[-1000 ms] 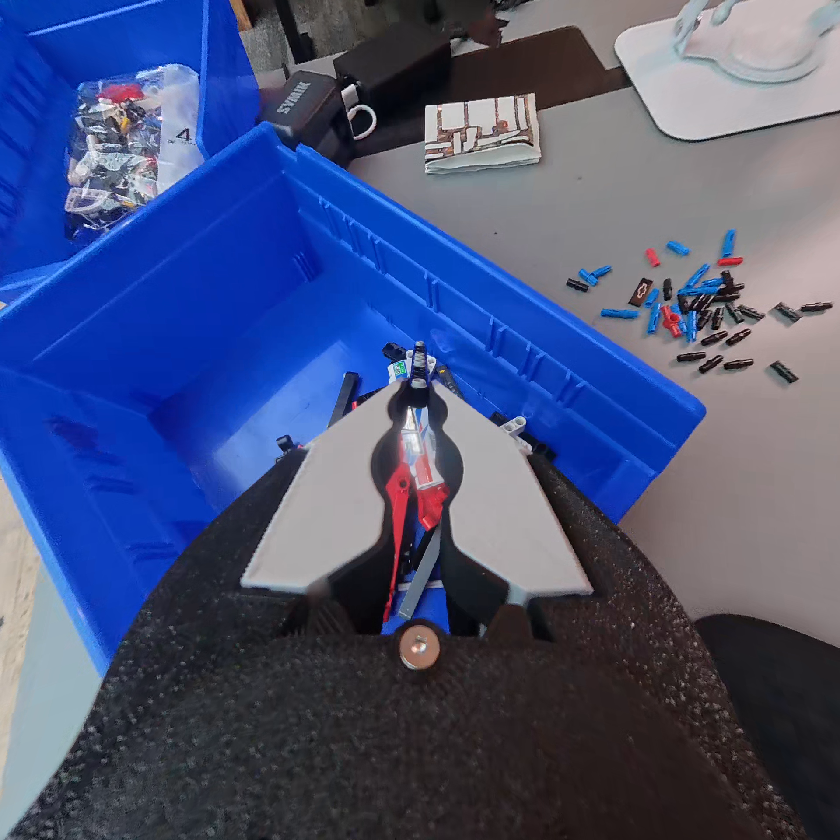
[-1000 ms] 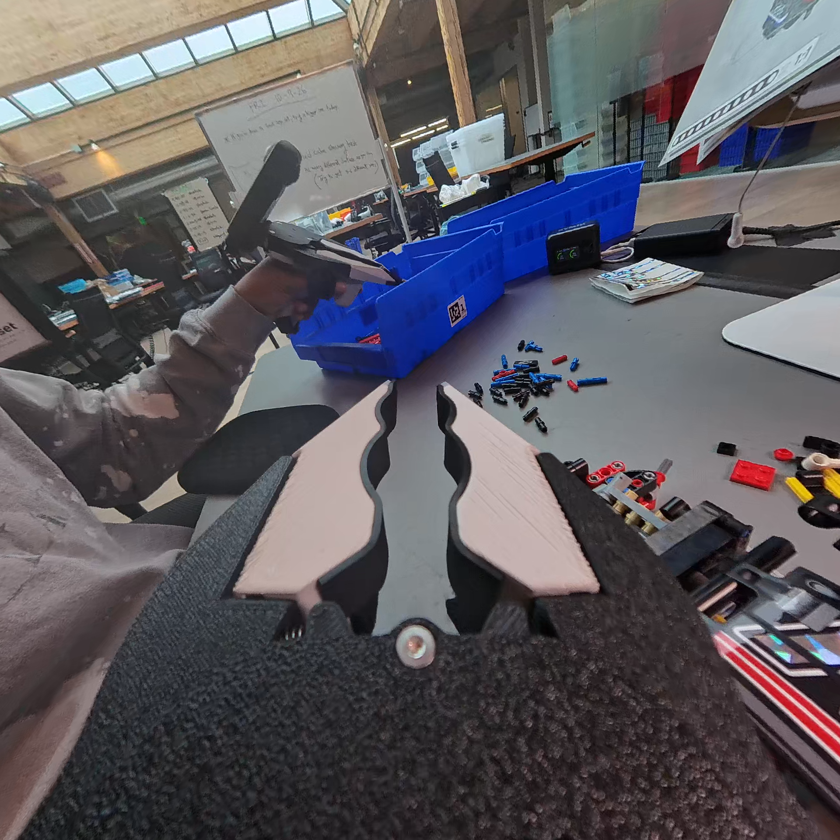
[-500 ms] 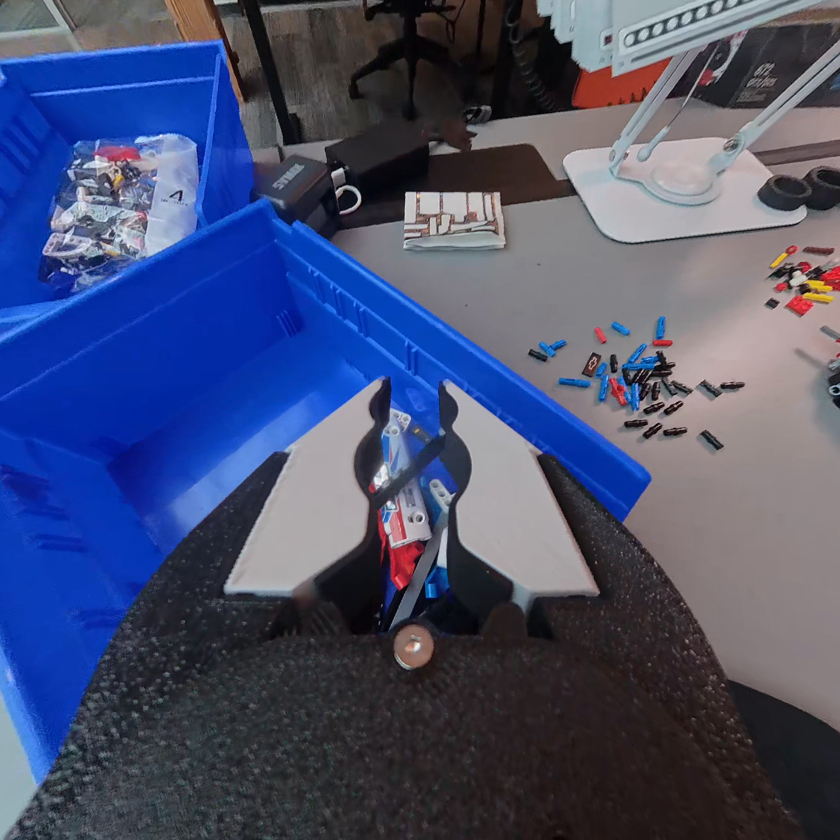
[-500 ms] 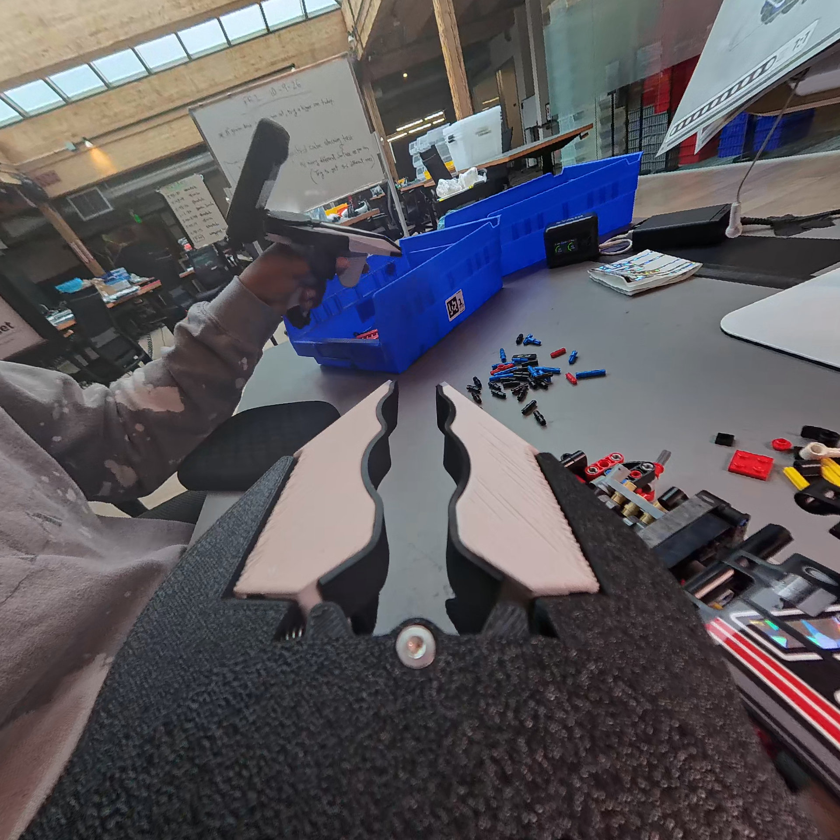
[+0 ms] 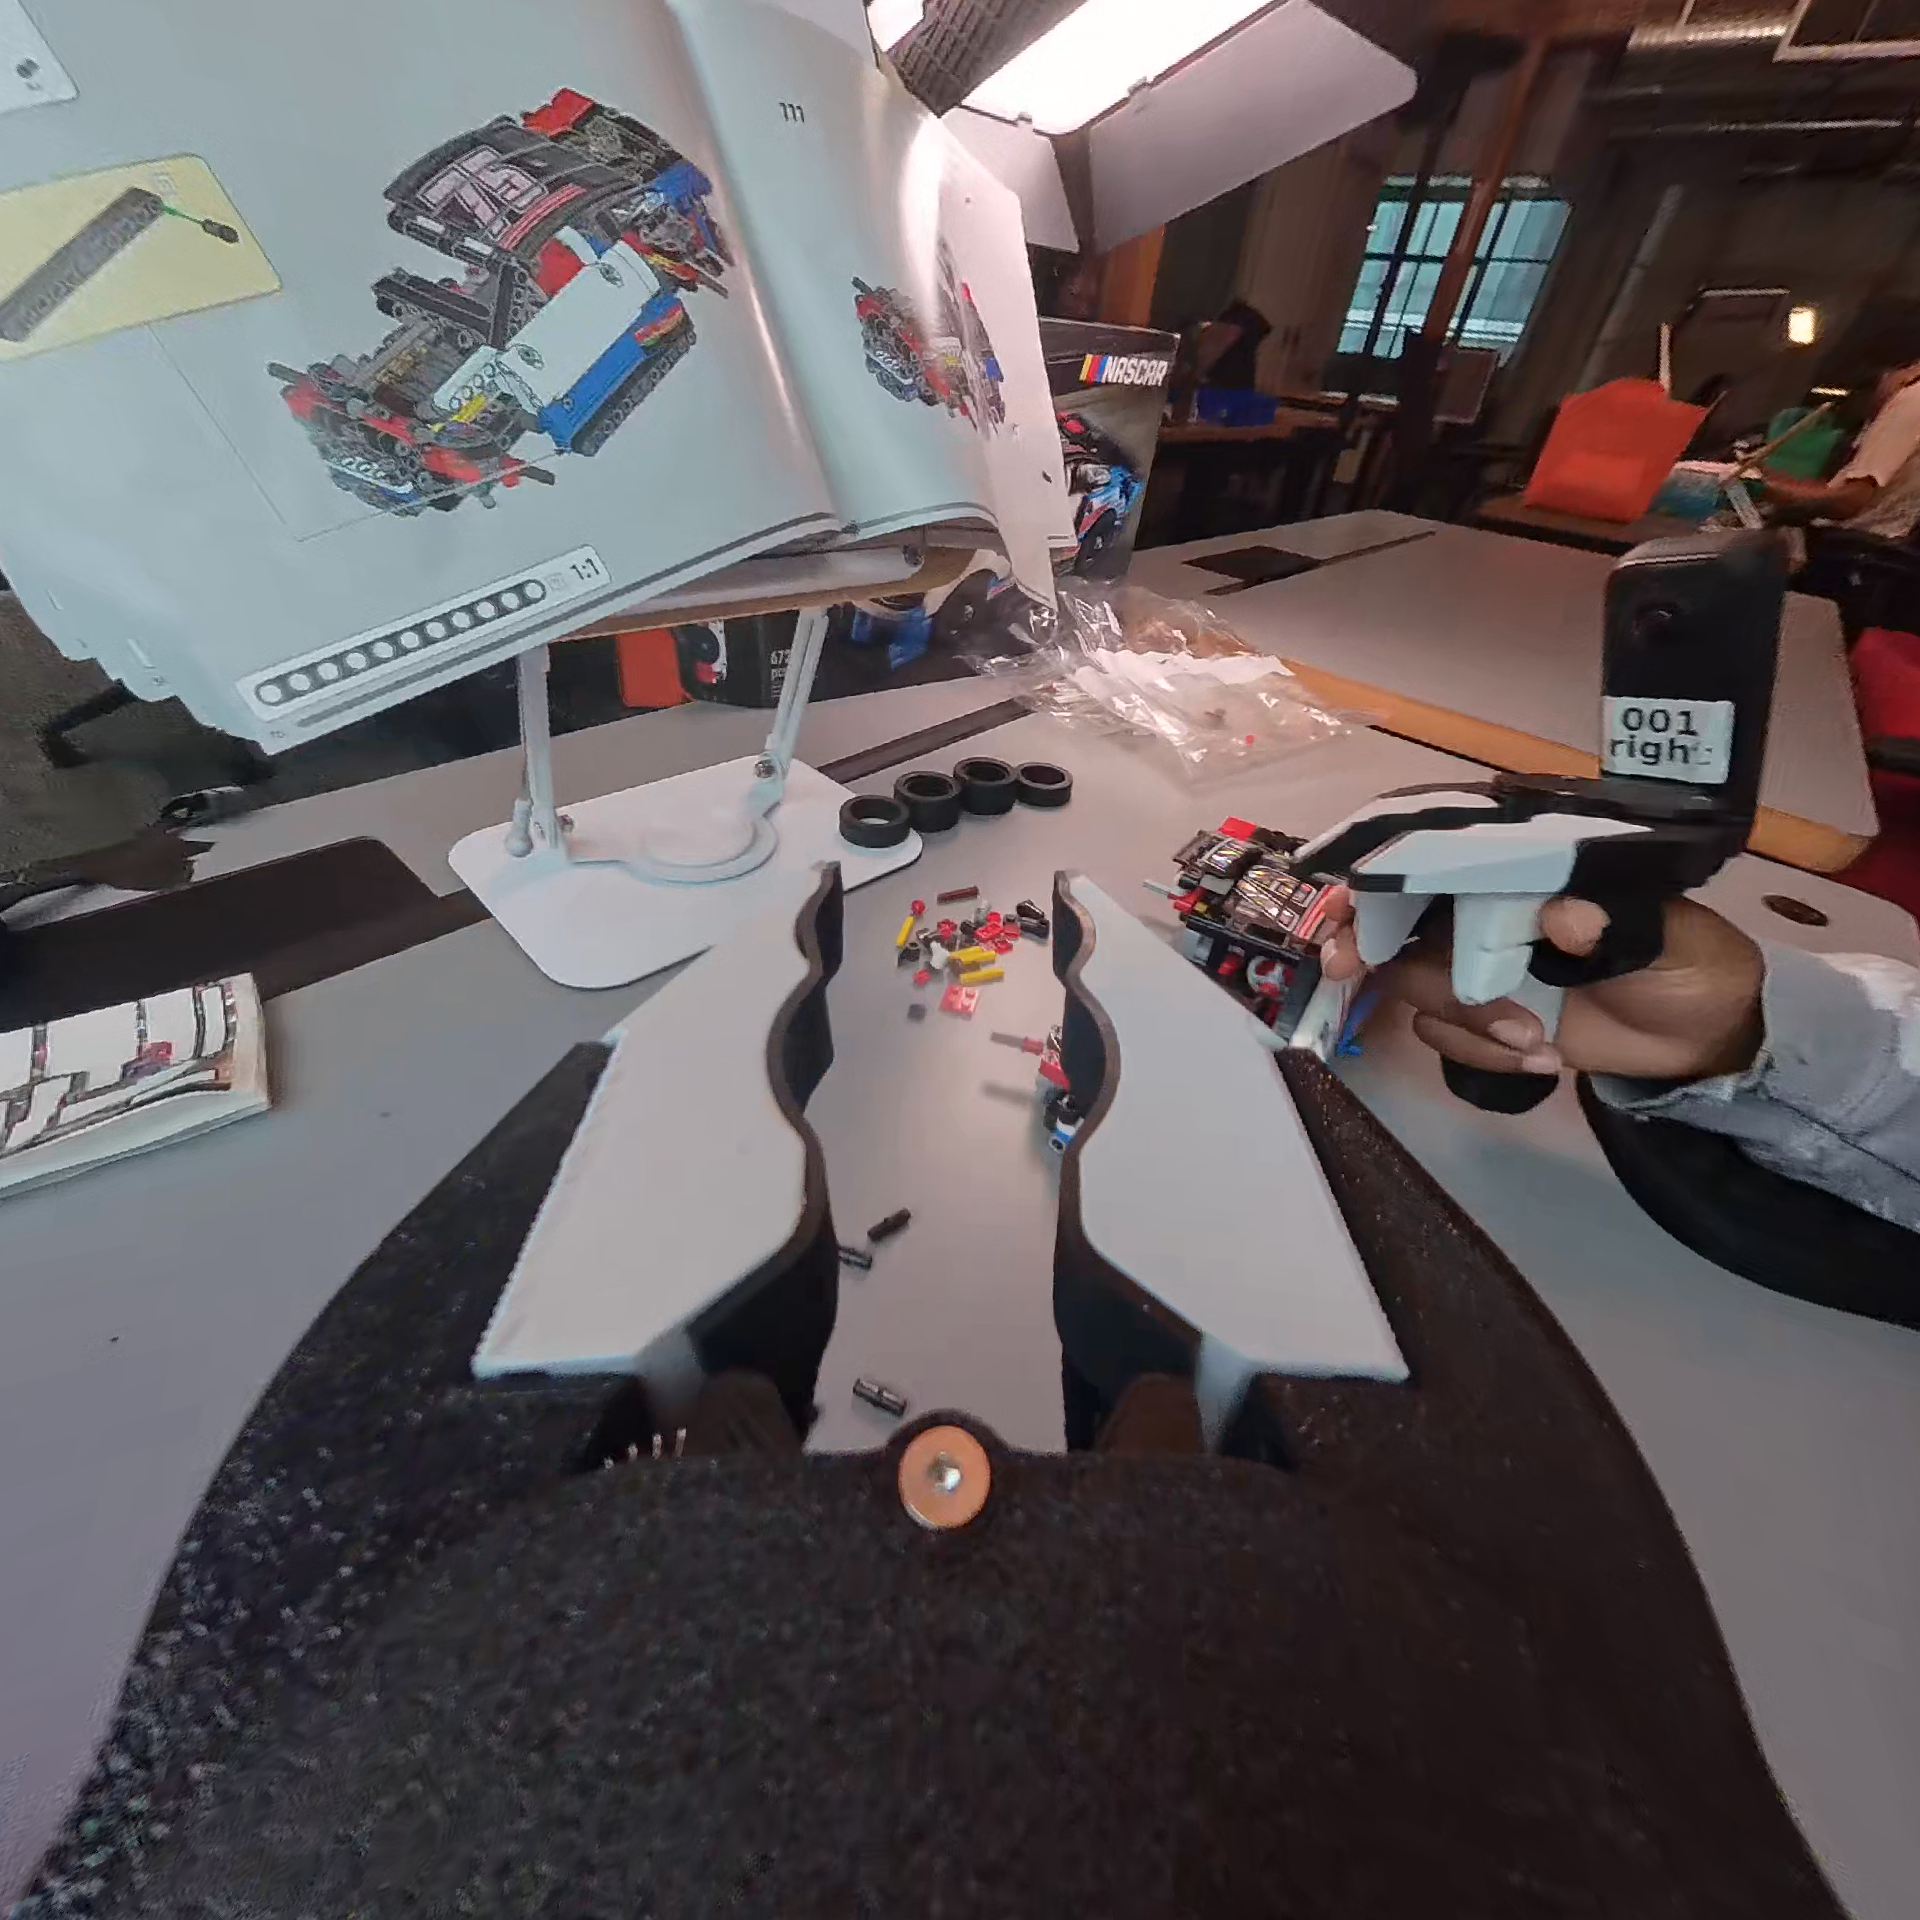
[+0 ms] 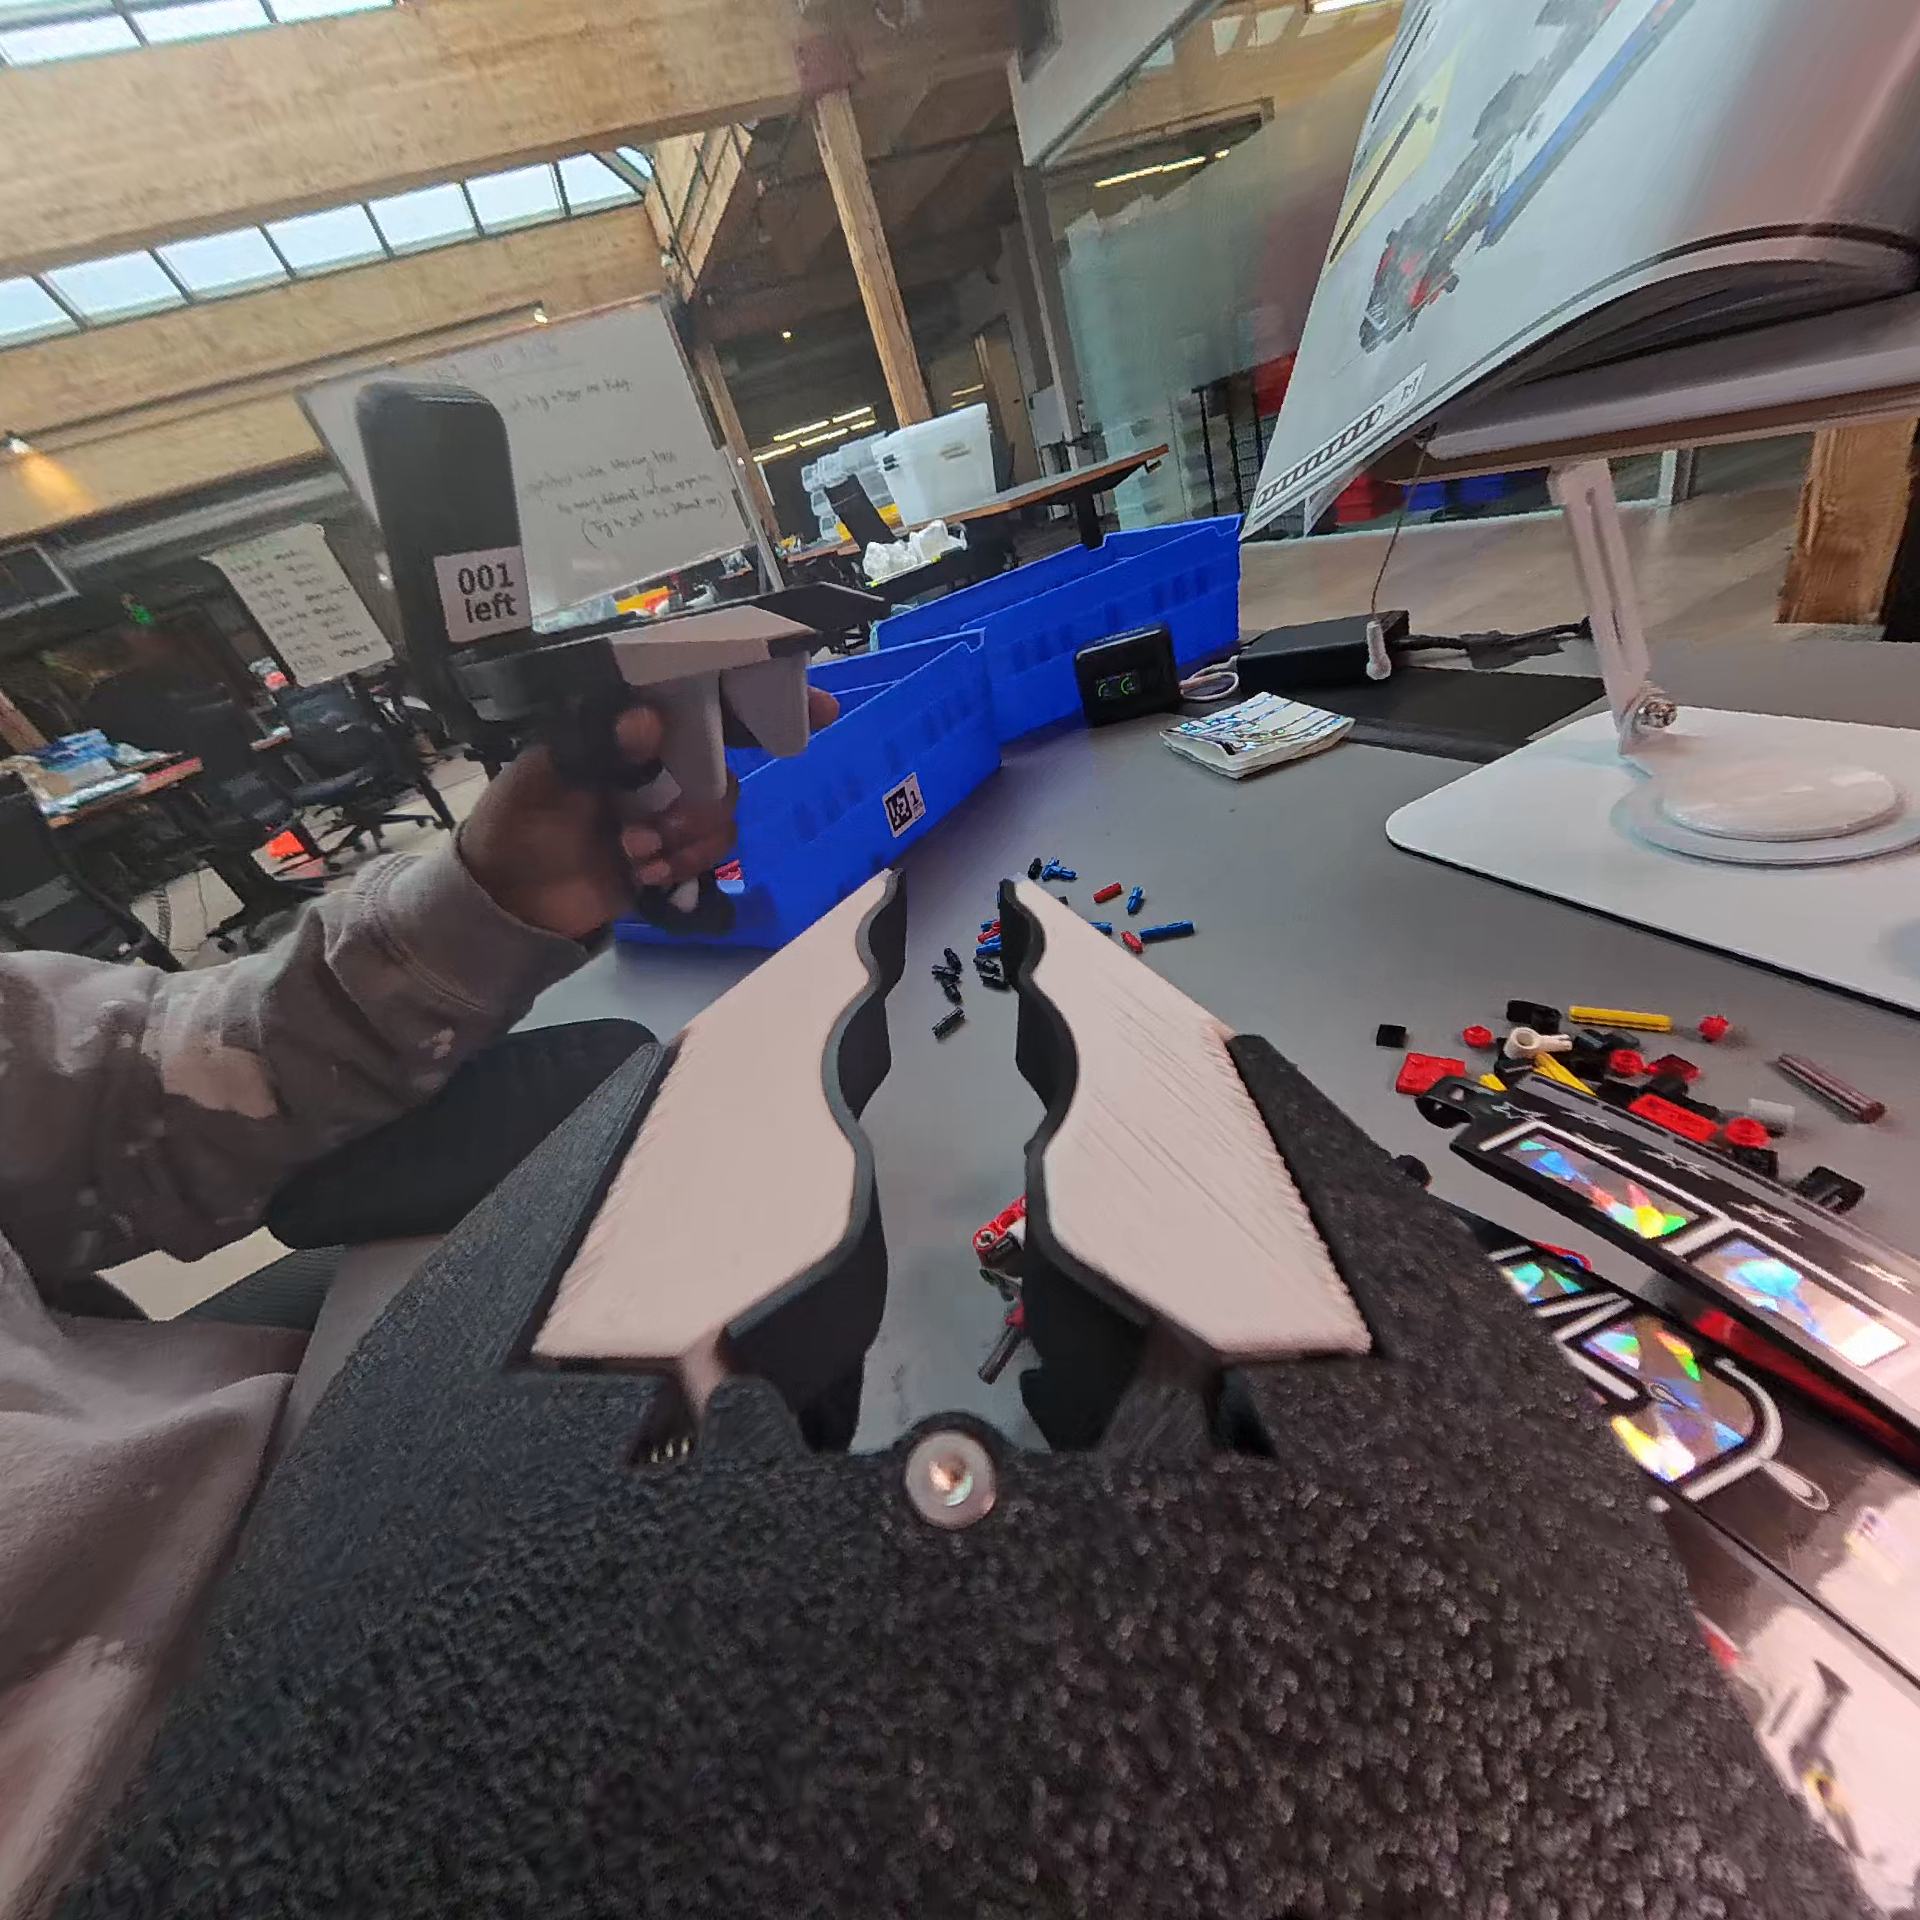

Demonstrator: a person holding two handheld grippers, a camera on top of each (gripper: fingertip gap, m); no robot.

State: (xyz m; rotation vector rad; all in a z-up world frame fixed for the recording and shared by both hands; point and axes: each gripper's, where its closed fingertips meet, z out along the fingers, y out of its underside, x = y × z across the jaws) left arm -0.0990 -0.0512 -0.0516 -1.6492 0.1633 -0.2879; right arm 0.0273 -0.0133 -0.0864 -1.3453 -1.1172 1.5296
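Left wrist view | left gripper [image 5: 940,904] fingers apart, empty | right gripper [image 6: 951,899] fingers apart, empty

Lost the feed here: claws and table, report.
Left claw open, empty, above grey table. Right claw open, empty, beside brick car model. Loose pins below.

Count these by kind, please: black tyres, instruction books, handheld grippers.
Black tyres: 4
Instruction books: 2, the open book on the stand and the small booklet lying flat
Grippers: 2, the left gripper and the right gripper
Total: 8
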